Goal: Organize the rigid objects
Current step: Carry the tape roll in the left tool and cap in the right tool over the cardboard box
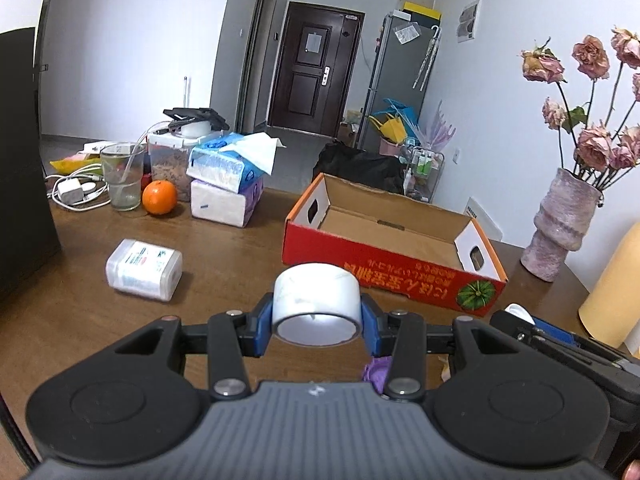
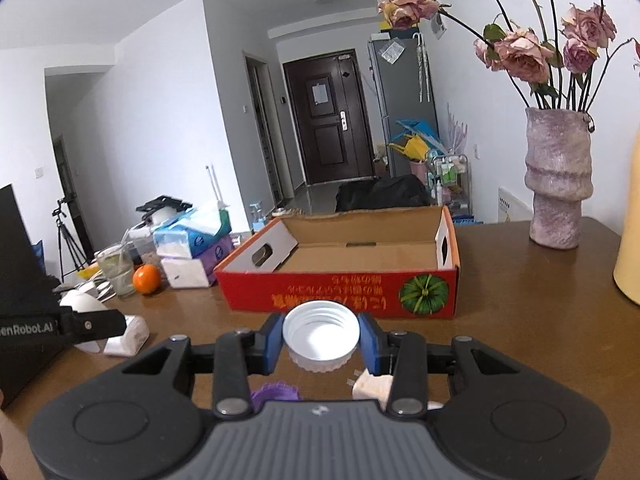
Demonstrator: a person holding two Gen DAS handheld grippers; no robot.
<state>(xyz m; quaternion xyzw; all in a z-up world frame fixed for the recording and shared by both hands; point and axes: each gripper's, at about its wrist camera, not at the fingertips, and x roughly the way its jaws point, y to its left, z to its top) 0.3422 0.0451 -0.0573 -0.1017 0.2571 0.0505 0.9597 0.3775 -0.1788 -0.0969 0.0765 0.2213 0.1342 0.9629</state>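
Between the left gripper's (image 1: 318, 320) blue pads sits a pinched tape roll (image 1: 317, 305) (right gripper (image 2: 320, 340) pinches a white cap (image 2: 320, 336)).

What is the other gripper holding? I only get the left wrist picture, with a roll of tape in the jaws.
Observer: The right gripper is shut on a white bottle cap, open side up.
Operator: Is the flower vase on the table?
Observer: Yes, the whole vase stands on the table, right of the cardboard box.
Operator: Anything past the dark screen on my left?
Observer: A camera tripod stands on the floor there.
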